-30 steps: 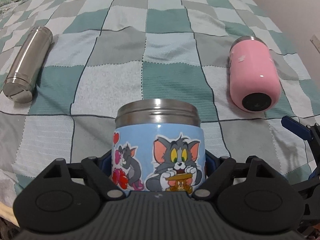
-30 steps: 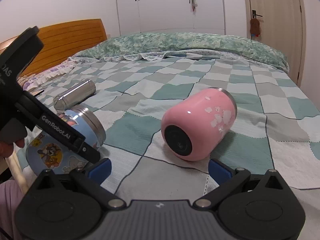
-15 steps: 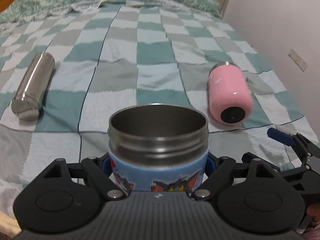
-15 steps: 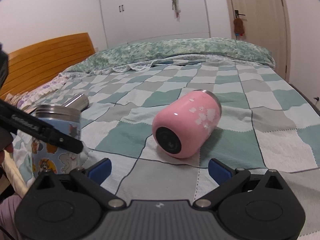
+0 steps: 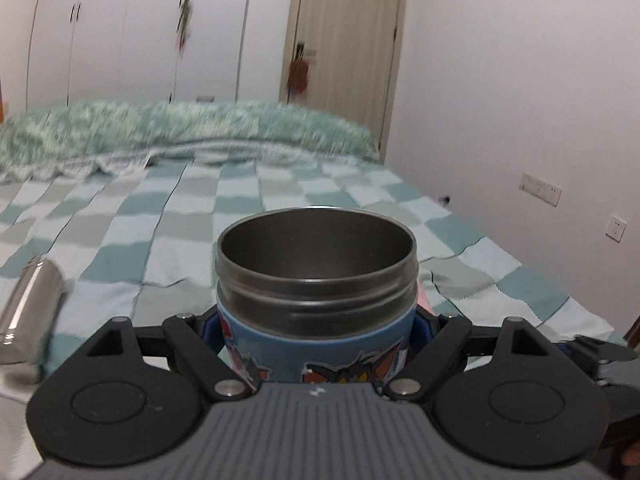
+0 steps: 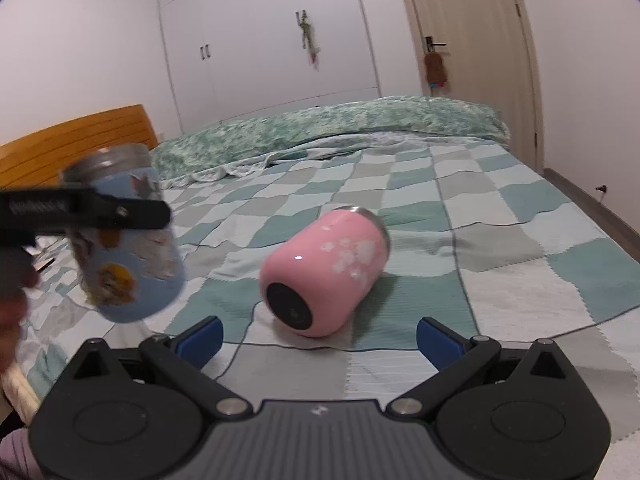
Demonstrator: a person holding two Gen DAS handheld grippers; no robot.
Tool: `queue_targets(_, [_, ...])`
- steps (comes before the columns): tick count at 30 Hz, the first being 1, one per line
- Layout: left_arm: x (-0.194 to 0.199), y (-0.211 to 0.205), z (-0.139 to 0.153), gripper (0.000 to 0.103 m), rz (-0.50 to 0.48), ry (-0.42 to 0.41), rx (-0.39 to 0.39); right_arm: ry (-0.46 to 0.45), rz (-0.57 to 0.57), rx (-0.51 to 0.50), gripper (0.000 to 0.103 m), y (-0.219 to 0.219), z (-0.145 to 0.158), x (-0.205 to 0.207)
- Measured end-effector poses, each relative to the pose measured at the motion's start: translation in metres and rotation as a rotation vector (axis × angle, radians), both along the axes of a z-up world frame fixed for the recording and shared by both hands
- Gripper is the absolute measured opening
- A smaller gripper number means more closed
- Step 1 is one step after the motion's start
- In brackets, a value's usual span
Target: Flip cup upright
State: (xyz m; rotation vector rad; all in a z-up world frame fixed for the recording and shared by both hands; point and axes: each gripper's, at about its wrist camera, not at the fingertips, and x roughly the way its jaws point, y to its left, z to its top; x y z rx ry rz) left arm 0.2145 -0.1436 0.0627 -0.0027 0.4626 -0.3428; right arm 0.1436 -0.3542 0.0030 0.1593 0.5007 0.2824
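My left gripper (image 5: 316,332) is shut on a blue cartoon-sticker cup (image 5: 316,280) with a steel rim. The cup's open mouth faces up. In the right wrist view the blue cup (image 6: 124,240) hangs in the air above the bed, nearly upright, gripped by the left gripper's fingers (image 6: 132,212). A pink cup (image 6: 324,268) lies on its side on the checked blanket, its dark base toward my right gripper (image 6: 318,334). The right gripper is open and empty, just in front of the pink cup.
A steel flask (image 5: 32,312) lies on its side at the left of the bed. The checked blanket (image 6: 500,280) covers the bed, with a green pillow roll (image 6: 340,128) at the far end. A wooden headboard (image 6: 72,144) and a wall (image 5: 520,120) flank it.
My left gripper has lifted the blue cup off the blanket and tipped it up, so its mouth now faces upward. The right gripper has moved closer to the pink cup.
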Motion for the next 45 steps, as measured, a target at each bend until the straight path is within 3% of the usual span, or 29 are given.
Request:
queue_targets(5, [0.009,-0.025,-0.057,0.085,0.035,-0.015,0.067,0.001,-0.028,-0.001,0.103,-0.005,0.000,-0.005])
queue_targets(7, [0.003,-0.025,-0.068,0.085,0.031,-0.079,0.073,-0.001,-0.033,-0.002,0.103,-0.007,0.001,-0.008])
queue_targets(12, [0.000,-0.023,-0.067,0.087,0.024,-0.073,0.079,-0.011,-0.044,-0.006,0.103,-0.007,0.006,-0.018])
queue_targets(13, [-0.002,-0.023,-0.066,0.099,0.029,-0.073,0.076,-0.016,-0.046,-0.005,0.103,-0.006,0.007,-0.021])
queue_targets(14, [-0.003,-0.022,-0.065,0.103,0.037,-0.075,0.080,-0.019,-0.046,-0.005,0.103,-0.004,0.009,-0.024])
queue_targets(19, [-0.047,-0.010,-0.048,0.103,0.017,-0.150,0.098,-0.047,-0.042,-0.014,0.103,0.003,0.019,-0.042])
queue_targets(22, [-0.074,0.010,-0.030,0.103,0.044,-0.192,0.064,-0.067,-0.039,-0.018,0.103,0.011,0.025,-0.055])
queue_targets(25, [-0.100,0.042,-0.013,0.103,0.100,-0.222,0.009,-0.096,-0.033,-0.029,0.103,0.023,0.029,-0.070])
queue_targets(30, [-0.131,0.092,0.001,0.103,0.202,-0.211,-0.010,-0.149,-0.042,-0.053,0.103,0.047,0.024,-0.095])
queue_targets(37, [-0.177,0.136,-0.017,0.103,0.307,-0.195,0.032,-0.196,-0.066,-0.111,0.103,0.076,0.003,-0.128])
queue_targets(41, [-0.191,0.144,-0.037,0.103,0.325,-0.152,0.006,-0.259,-0.105,-0.152,0.103,0.087,-0.008,-0.146])
queue_targets(45, [-0.200,0.134,-0.052,0.103,0.353,-0.208,0.025,-0.331,-0.158,-0.180,0.103,0.091,-0.017,-0.160])
